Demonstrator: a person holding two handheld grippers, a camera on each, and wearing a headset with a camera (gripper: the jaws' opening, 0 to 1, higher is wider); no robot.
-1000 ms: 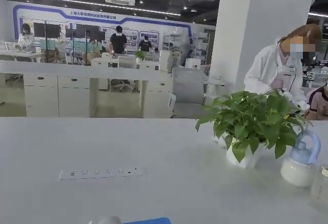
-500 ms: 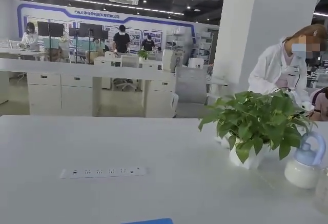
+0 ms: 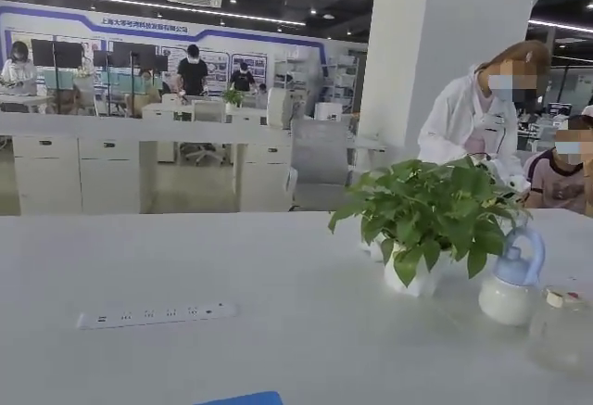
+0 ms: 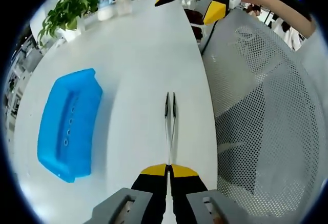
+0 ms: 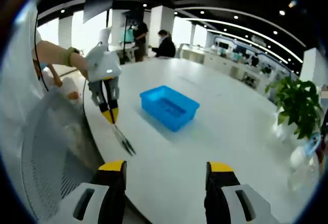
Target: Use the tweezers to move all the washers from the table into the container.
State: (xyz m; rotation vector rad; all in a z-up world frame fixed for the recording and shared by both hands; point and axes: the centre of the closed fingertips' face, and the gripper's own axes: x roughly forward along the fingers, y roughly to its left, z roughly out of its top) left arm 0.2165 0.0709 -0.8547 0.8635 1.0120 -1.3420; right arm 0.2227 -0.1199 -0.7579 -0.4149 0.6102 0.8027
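Right: tweezers gripped, no washer in sight yet

Tweezers (image 4: 170, 116) are clamped at their rear end in the left gripper (image 4: 169, 168), whose jaws are pressed together on them; tines run straight fwd w/ a slim gap btwn the tips, nothing caught there. Washers: can't make any out on the table (image 4: 138, 44); the dots inside the blue container (image 4: 84, 106) may be washers or moulding, can't tell. Container lies on the table to the left of the tweezers in the left gripper view, well in from the edge; the tips sit near that edge, beside a mesh chair (image 4: 266, 106).

Step in hand, as I judge it: find a washer & bring the tips to it. To do it well, look down at the work first, since the head view faces the plant (image 3: 422, 210) & the room; keep the squeeze light so the tines can straddle a washer; come in low; carry it past the container's rim before letting go.

Right gripper (image 5: 166, 168): jaws wide apart, holding nothing, near the table's edge & facing the left one.
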